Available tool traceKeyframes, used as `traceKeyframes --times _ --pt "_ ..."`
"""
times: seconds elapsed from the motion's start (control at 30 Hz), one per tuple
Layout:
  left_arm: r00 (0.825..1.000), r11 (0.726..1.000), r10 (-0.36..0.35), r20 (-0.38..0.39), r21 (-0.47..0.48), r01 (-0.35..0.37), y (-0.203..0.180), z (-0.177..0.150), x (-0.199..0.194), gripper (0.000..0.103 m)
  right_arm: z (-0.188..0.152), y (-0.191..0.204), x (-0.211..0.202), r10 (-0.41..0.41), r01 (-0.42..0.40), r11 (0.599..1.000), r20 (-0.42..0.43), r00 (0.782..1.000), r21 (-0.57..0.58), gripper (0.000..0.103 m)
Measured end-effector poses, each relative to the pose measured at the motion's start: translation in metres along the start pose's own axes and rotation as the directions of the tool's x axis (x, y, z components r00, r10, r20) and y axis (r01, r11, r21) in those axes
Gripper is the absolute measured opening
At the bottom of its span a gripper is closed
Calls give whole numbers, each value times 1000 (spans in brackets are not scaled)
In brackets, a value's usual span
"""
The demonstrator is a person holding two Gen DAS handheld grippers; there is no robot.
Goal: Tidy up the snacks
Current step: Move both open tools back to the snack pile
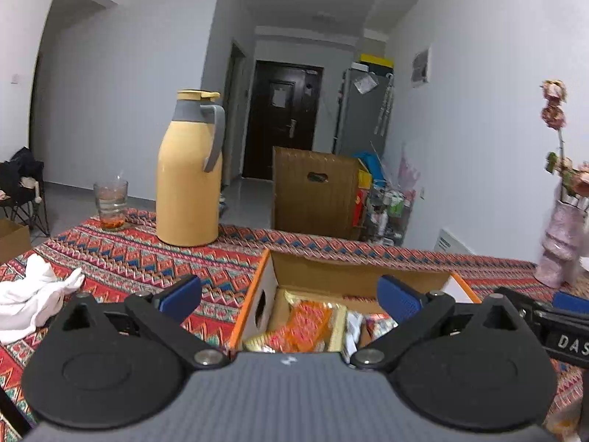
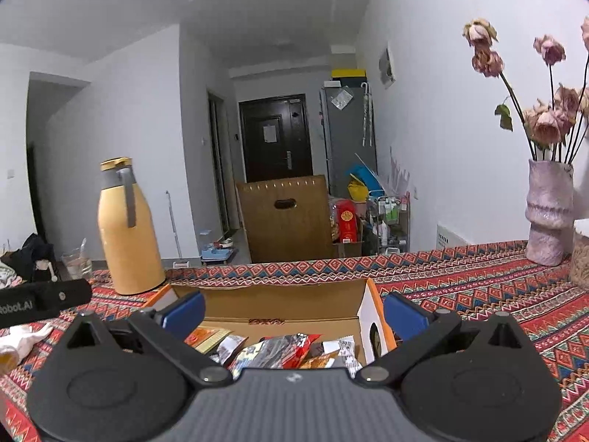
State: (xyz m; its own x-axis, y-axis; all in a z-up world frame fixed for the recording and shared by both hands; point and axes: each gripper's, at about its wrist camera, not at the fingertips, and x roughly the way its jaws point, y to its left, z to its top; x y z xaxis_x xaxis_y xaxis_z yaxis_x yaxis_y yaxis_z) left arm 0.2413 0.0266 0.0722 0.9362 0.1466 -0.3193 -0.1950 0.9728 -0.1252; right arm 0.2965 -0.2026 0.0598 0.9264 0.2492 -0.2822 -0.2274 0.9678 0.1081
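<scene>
While both tools hung over the open box (image 1: 353,276), neither had hold of anything. The left tool (image 1: 289,296) stood with its blue pads (image 1: 180,296) spread wide, nothing between them, above the box's left end, where an orange packet (image 1: 309,326) lay on a gold-edged one among the snacks (image 1: 353,328). The right tool (image 2: 292,311) was spread just as wide and just as empty, over the box's right half; below it lay a jumble of packets, a red one (image 2: 300,348) uppermost, with a yellow packet (image 2: 208,337) to their left. The box sat on a surface (image 2: 460,287) covered by a red patterned cloth, its white end walls each cut with a hand hole. Behind the box and to its left stood a yellow flask (image 1: 189,173) with a grey handle, upright, and further left a glass (image 1: 110,204) with a little reddish stuff at the bottom. A white cloth (image 1: 33,302) lay crumpled near the left edge. At the right end stood a pale pink vase (image 2: 548,213) of dried roses, and just beside it the edge of a jar (image 2: 581,254), mostly out of view. Beyond the surface a brown carton (image 2: 285,217) stood on the floor before a dark door (image 2: 276,136), with a grey fridge (image 2: 348,132) to its right.
</scene>
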Motion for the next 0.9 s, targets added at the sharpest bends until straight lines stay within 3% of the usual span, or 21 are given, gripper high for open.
traceKeyframes --times 0.5,0.9 --pt "990 996 -91 -106 -2 91 20 -55 -77 103 -57 8 -84 2 -2 1000 -77 997 -10 103" --pt "950 985 -143 -278 53 164 9 -122 -104 103 -119 -5 -142 -35 37 999 -184 982 6 103"
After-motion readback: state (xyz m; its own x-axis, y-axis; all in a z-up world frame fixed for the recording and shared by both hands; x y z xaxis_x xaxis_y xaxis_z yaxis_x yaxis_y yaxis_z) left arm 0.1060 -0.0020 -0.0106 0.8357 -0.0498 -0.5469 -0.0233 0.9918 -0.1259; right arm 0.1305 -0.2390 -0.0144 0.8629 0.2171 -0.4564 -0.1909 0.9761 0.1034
